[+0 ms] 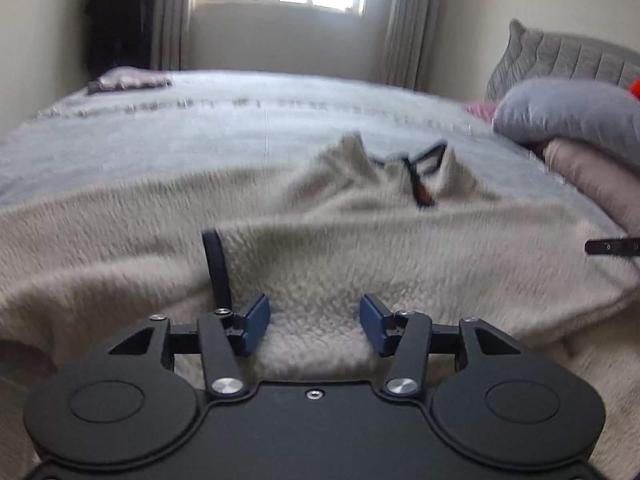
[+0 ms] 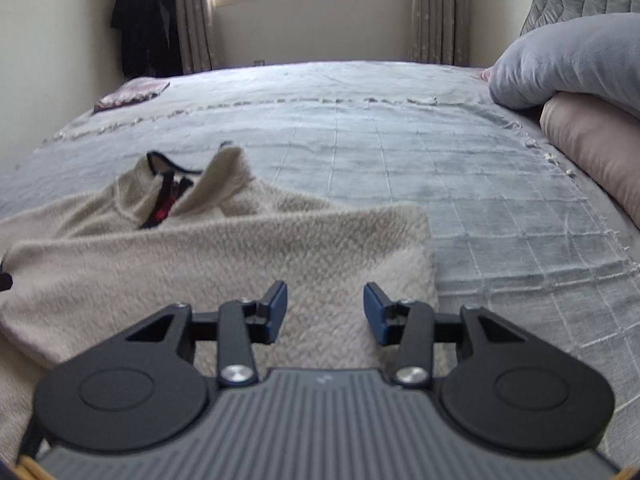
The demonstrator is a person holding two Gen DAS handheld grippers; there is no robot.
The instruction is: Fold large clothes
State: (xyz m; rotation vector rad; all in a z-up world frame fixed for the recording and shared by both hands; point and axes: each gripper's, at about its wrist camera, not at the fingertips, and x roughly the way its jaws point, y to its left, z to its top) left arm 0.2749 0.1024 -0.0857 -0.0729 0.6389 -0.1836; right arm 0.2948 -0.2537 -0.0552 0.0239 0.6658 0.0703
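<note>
A cream fleece pullover (image 1: pixel 320 252) with a dark-trimmed collar (image 1: pixel 424 164) lies spread on the bed. My left gripper (image 1: pixel 315 322) is open and empty, low over the fleece near its front edge, next to a dark cuff band (image 1: pixel 216 264). In the right wrist view the same pullover (image 2: pixel 224 256) lies with a sleeve folded across its body, collar (image 2: pixel 172 184) at the far left. My right gripper (image 2: pixel 325 310) is open and empty above the fleece's right edge. The tip of the right gripper (image 1: pixel 612 247) shows at the right edge of the left wrist view.
A grey-blue checked bedspread (image 2: pixel 400 152) covers the bed. Grey and pink folded duvets (image 2: pixel 580 80) are stacked at the right by the headboard. A small folded cloth (image 2: pixel 132 94) lies at the far left corner. Dark clothes (image 2: pixel 144 20) hang by the curtained window.
</note>
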